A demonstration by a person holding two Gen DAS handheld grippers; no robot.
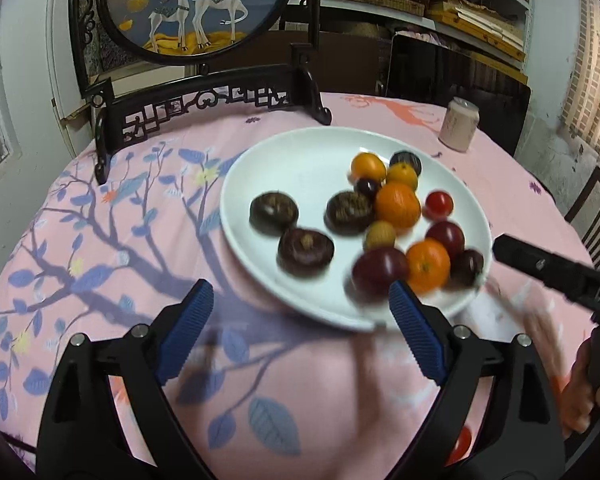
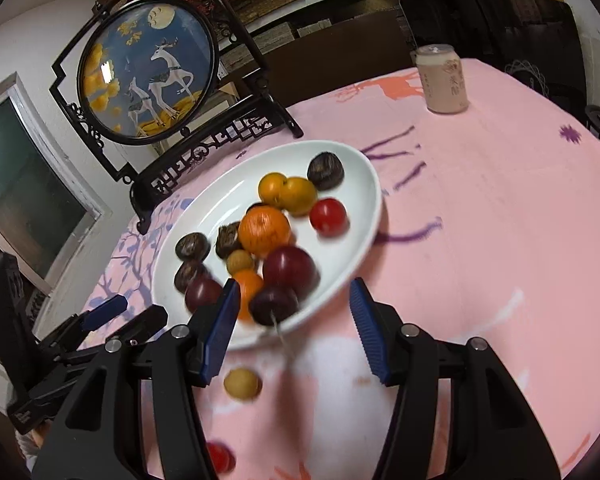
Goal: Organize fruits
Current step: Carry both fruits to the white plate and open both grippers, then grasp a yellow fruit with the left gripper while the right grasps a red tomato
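A white plate [image 1: 300, 160] [image 2: 360, 176] holds several fruits: oranges [image 1: 398, 204], dark plums [image 1: 380, 270], brown water chestnuts [image 1: 274, 212], a red tomato [image 2: 328, 216] and a longan [image 2: 240, 261]. My left gripper [image 1: 300, 286] stands open at the plate's near rim, nothing between its pads. My right gripper [image 2: 296, 285] is open too. A stemmed plum [image 2: 274, 304] lies on the plate between its pads without touching them. On the cloth in front of the plate lie a loose longan [image 2: 242, 384] and a red tomato [image 2: 220, 456] [image 1: 460, 444].
A pink can [image 1: 458, 124] [image 2: 442, 80] stands behind the plate to the right. A black-framed deer screen [image 1: 196, 4] [image 2: 148, 68] stands at the table's far left. The right tool's casing [image 1: 560, 276] and a hand [image 1: 580, 380] show at the right. The table is round under a pink cloth [image 2: 500, 220].
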